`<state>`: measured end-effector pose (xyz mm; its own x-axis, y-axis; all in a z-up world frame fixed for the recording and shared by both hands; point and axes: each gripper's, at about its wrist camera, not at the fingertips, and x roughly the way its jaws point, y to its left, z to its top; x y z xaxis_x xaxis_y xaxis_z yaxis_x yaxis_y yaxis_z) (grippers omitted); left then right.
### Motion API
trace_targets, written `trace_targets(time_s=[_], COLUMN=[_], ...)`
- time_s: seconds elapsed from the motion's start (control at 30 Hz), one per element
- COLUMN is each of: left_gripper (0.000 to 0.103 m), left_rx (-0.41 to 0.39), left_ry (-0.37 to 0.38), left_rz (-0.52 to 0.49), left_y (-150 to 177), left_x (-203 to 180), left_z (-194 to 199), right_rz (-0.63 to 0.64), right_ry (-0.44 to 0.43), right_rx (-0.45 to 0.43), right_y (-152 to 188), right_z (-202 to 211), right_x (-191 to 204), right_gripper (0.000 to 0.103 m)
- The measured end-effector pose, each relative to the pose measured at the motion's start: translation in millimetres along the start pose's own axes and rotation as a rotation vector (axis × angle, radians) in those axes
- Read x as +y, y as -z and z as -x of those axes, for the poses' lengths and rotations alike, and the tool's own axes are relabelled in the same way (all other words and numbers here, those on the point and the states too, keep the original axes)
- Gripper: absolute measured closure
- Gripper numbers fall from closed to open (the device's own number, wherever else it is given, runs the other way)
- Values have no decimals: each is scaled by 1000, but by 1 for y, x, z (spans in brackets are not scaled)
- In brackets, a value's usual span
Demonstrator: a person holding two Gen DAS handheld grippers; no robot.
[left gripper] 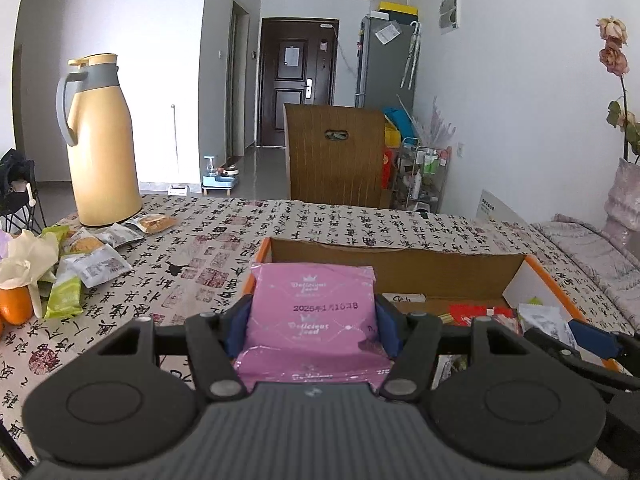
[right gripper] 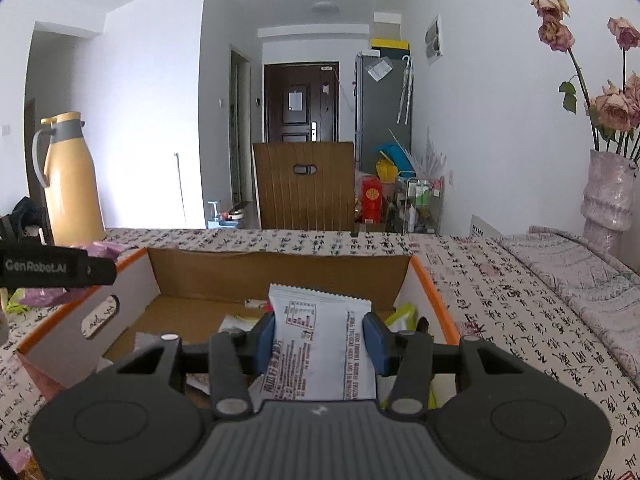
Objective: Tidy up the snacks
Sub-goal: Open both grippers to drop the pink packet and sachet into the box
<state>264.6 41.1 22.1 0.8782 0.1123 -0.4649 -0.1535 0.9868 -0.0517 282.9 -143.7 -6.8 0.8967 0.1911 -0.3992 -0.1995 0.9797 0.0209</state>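
Note:
My left gripper is shut on a pink snack packet and holds it at the near left corner of an orange-rimmed cardboard box. My right gripper is shut on a white snack packet and holds it over the inside of the same box. Several packets lie on the box floor, among them a red one. The right gripper also shows at the right edge of the left wrist view.
A yellow thermos jug stands at the table's far left, with loose snack packets and an orange near it. A wooden chair stands behind the table. A vase with dried roses is at the right.

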Motion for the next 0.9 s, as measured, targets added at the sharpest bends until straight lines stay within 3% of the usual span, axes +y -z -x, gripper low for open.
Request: trace_targets(time_s=[0.07, 0.17, 0.23, 0.3, 0.37, 0.9], left_gripper=[39, 18, 6, 0, 0, 0], left_rx=[-1, -25, -47, -64, -62, -48], left_ry=[5, 1, -2, -7, -3, 16], left_rz=[0, -2, -3, 4, 12, 22], left_y=[1, 0, 0, 0, -1, -4], left_x=[0, -1, -1, -1, 0, 1], left_z=[1, 6, 11, 15, 15, 21], right_rz=[-9, -25, -33, -37, -45, -49], right_ry=[1, 0, -5, -5, 3, 11], right_rx=[3, 3, -3, -13, -30, -41], right_y=[0, 0, 0, -1, -1, -2], right_z=[0, 2, 5, 7, 10, 17], right_x=[-2, -6, -9, -9, -10, -9], right_gripper=[57, 55, 42, 10, 0, 0])
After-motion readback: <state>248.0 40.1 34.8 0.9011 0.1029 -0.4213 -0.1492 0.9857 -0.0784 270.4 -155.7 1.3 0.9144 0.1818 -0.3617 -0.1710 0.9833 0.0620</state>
